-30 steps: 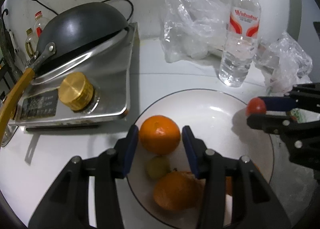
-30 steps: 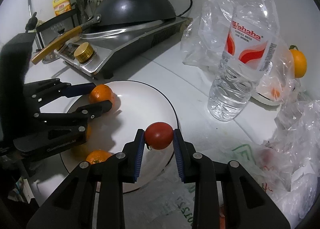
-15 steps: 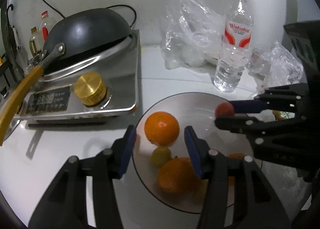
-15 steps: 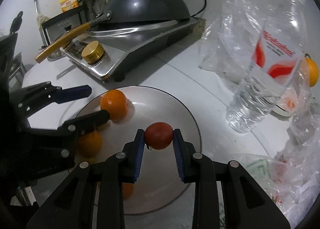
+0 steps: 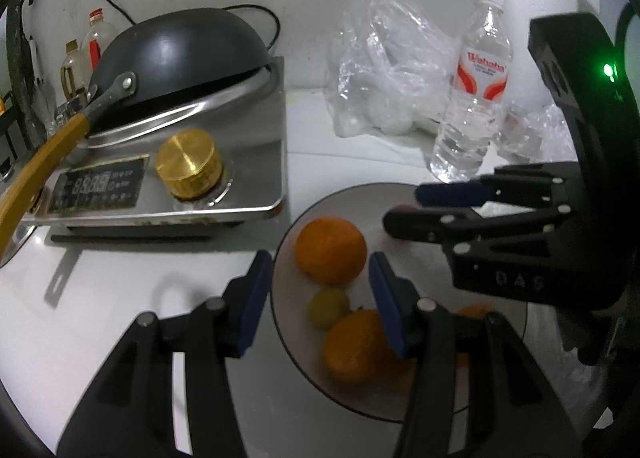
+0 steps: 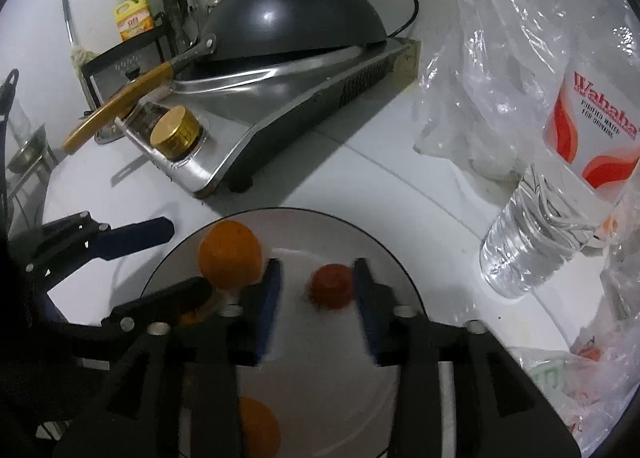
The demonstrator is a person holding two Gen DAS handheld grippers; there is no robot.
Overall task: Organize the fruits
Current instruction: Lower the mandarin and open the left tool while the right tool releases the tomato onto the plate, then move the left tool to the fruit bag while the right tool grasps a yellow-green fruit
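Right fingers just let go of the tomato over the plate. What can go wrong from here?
1. The tomato sits free between the opening right gripper; withdrawing could nudge it toward the plate rim.
2. The left gripper brackets the orange close by; both tools crowd the plate and may collide.

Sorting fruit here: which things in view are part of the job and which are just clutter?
Job:
- plate
- red fruit, between the opening right gripper jaws
- oranges
- small green fruit
- left gripper

Clutter:
- wok
- cooktop
- water bottle
- plastic bags
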